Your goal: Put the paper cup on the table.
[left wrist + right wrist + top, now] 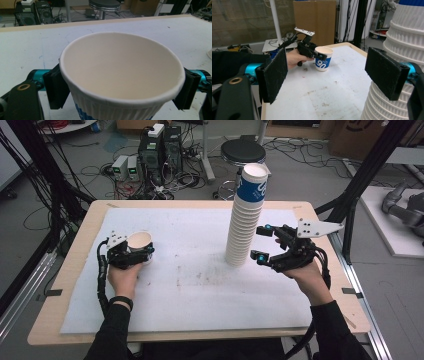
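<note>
White-and-blue paper cup (139, 243) near table (70, 270) left edge, pinched by left gripper (131, 254): overtight squeeze risks crumpling rim. Right gripper (260, 243), jaws spread, beside tall stack of ribbed paper cups (243, 220): nudge risks toppling it.

Room light even and fairly bright, from overhead, no hard shadows. White bench (190, 285) top slightly washed out, mild glare. High view soft, low-res, edges bowed by the wide lens. Left claw view: paper cup (122, 75) close, rim sharp, background soft. Right claw view: near pads (273, 75) blurry, cup stack (404, 32) overexposed.
</note>
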A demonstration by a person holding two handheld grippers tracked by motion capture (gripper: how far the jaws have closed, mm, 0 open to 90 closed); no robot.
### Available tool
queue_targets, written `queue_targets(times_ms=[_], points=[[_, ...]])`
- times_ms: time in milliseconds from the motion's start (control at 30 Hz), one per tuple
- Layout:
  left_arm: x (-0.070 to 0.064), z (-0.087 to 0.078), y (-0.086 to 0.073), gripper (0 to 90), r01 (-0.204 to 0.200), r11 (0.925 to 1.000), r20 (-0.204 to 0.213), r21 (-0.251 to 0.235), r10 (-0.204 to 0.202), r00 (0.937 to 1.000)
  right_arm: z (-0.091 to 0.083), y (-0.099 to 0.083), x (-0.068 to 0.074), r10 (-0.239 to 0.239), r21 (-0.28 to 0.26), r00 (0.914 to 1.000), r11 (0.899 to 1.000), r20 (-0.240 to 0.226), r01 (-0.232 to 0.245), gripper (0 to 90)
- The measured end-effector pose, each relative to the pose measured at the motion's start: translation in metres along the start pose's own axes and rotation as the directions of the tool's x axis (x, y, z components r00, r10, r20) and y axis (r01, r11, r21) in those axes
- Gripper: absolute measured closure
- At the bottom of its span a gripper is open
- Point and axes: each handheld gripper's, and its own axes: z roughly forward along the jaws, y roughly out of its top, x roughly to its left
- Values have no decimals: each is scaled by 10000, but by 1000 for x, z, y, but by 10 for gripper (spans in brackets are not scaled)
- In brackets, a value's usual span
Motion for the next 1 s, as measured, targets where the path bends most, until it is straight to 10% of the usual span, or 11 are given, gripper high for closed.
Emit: queue_targets(times_ms=[1000], points=[[-10,-23,5,67,15,9922,-417,1249,37,9991,-1,2,1,15,-48,9998,10000,-181,-16,186]])
